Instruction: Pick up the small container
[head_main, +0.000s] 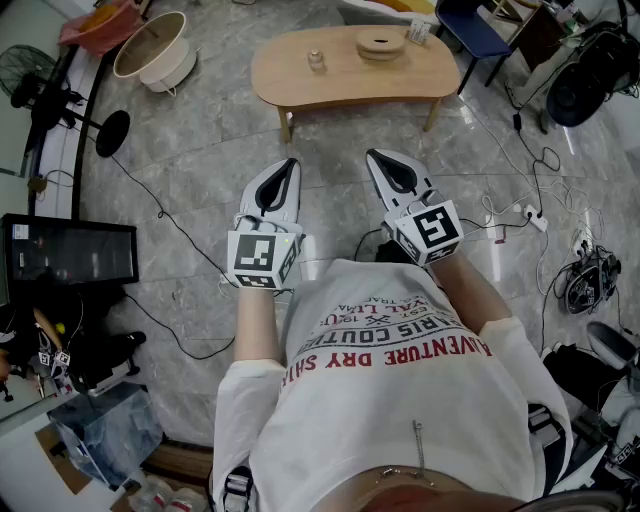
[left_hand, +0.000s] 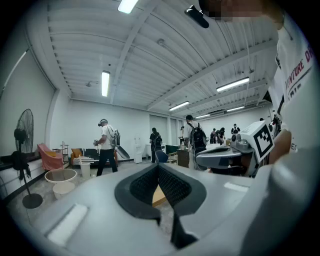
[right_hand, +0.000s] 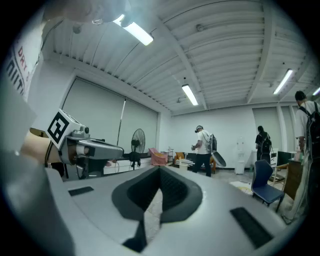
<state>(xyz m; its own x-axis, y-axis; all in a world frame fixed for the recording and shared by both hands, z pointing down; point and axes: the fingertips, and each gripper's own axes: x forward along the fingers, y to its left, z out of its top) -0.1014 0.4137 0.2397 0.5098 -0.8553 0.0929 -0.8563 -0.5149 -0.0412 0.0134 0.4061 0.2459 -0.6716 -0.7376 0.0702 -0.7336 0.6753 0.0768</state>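
Our white printed shirt (head_main: 400, 400) fills the foot of the head view. Above it we hold the left gripper (head_main: 289, 166) and the right gripper (head_main: 376, 157) side by side over the grey floor (head_main: 200, 150), both well apart from the wooden table (head_main: 300, 88). The small container (head_main: 316, 61) stands on that table, near its middle, to the left of a round wooden piece (head_main: 382, 43). In the left gripper view we see its jaws closed tip to tip with nothing between them. The right gripper view shows us the same: jaws together and empty.
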